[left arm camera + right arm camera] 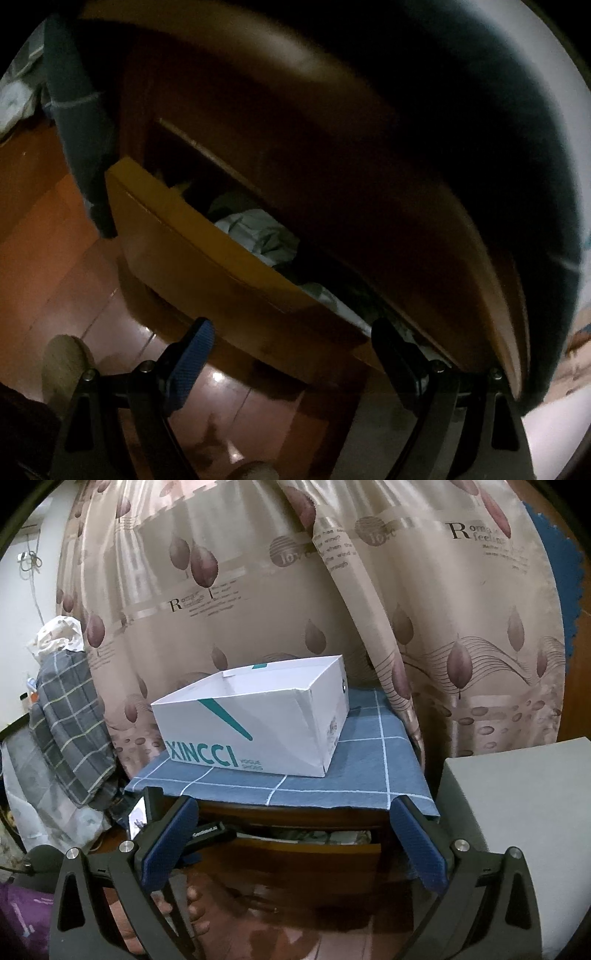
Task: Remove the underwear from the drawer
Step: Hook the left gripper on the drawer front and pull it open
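Both hand-held grippers wide open, empty: left (pixel 291 339) beside open drawer (pixel 207 258); right (pixel 295 827) apart

Black claw frames (pixel 295 849) — blue ribbed pads (pixel 170 845), silver screws

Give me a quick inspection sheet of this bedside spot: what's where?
Surface: blue checked cloth covers the brown wooden nightstand.
Job's things: wooden drawer partly open; pale crumpled clothes inside.
Clutter: open white shoebox on the cloth.
Grippers: left gripper open at the drawer front, holding nothing; right gripper open, empty.
Cables: cord on the far white wall.
Surroundings: leaf-patterned beige curtain, reddish tile floor.
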`<action>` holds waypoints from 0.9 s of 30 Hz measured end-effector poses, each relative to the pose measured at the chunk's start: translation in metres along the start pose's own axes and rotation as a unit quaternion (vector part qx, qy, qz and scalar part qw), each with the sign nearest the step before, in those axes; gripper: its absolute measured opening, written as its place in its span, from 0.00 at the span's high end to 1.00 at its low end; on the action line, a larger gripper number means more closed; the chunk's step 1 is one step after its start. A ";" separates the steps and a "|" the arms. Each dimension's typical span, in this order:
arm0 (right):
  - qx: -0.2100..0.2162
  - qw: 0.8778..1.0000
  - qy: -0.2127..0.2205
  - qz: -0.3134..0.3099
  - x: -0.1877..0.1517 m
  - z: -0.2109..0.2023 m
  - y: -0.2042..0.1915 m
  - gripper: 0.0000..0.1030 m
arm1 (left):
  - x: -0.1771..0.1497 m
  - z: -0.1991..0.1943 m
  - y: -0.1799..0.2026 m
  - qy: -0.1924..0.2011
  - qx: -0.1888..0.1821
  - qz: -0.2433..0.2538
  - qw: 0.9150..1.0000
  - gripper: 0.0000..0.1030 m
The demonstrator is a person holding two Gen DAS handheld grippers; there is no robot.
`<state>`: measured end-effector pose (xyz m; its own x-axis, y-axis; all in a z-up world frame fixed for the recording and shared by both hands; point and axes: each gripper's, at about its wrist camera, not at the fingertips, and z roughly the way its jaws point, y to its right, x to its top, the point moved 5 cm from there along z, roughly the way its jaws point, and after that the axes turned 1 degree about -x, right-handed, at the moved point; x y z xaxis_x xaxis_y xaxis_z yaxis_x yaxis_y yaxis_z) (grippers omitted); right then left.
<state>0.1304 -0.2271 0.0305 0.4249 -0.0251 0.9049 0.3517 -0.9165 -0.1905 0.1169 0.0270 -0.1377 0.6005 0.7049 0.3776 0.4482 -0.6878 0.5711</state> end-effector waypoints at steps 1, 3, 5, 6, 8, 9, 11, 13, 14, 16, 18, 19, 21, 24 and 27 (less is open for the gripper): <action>0.002 1.000 -0.001 0.000 0.000 0.000 -0.001 0.00 | 0.000 0.003 -0.001 0.000 0.001 -0.005 1.000 0.13; 0.005 1.000 -0.002 0.000 -0.001 0.000 -0.002 0.00 | 0.003 0.006 -0.004 0.005 0.002 -0.018 1.000 0.13; 0.007 1.000 -0.005 0.000 -0.001 0.001 -0.002 0.00 | 0.003 0.012 -0.006 0.005 0.004 -0.026 1.000 0.13; 0.008 1.000 -0.006 0.000 -0.002 0.001 -0.003 0.00 | 0.004 0.013 -0.008 0.007 0.004 -0.034 0.999 0.13; 0.010 1.000 -0.010 0.000 -0.002 0.002 -0.004 0.00 | 0.006 0.018 -0.011 0.010 0.003 -0.045 0.999 0.13; 0.011 1.000 -0.010 0.001 -0.002 0.002 -0.004 0.00 | 0.007 0.017 -0.014 0.014 0.002 -0.054 0.998 0.13; 0.013 1.000 -0.011 0.000 -0.002 0.003 -0.005 0.00 | 0.011 0.016 -0.019 0.019 -0.003 -0.079 0.997 0.12; 0.014 1.000 -0.014 0.001 -0.002 0.004 -0.006 0.00 | 0.011 0.017 -0.026 0.021 -0.013 -0.111 0.993 0.11; 0.016 1.000 -0.015 0.002 -0.002 0.005 -0.006 0.00 | 0.012 0.018 -0.029 0.020 -0.017 -0.124 0.992 0.09; 0.019 1.000 -0.017 0.006 -0.002 0.006 -0.006 0.00 | 0.013 0.020 -0.036 0.010 -0.018 -0.150 0.989 0.02; 0.020 1.000 -0.016 0.007 -0.003 0.007 -0.005 0.00 | 0.014 0.023 -0.042 0.000 -0.022 -0.172 0.985 0.00; 0.021 1.000 -0.017 0.009 -0.003 0.007 -0.005 0.00 | 0.015 0.024 -0.043 -0.002 -0.020 -0.178 0.984 0.00; 0.023 1.000 -0.017 0.012 -0.003 0.007 -0.004 0.00 | 0.018 0.023 -0.045 -0.004 -0.007 -0.180 0.984 0.00; 0.024 0.999 -0.015 0.014 -0.003 0.007 -0.004 0.00 | 0.016 0.025 -0.046 -0.011 0.005 -0.181 0.983 0.00; 0.025 0.999 -0.018 0.015 -0.004 0.008 -0.003 0.00 | 0.011 0.027 -0.045 -0.011 0.006 -0.176 0.984 0.00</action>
<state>0.1343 -0.2210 0.0248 0.4660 -0.0375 0.8840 0.3789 -0.8944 -0.2377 0.1211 0.0607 -0.1792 0.4215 0.8957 0.1415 0.6383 -0.4039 0.6553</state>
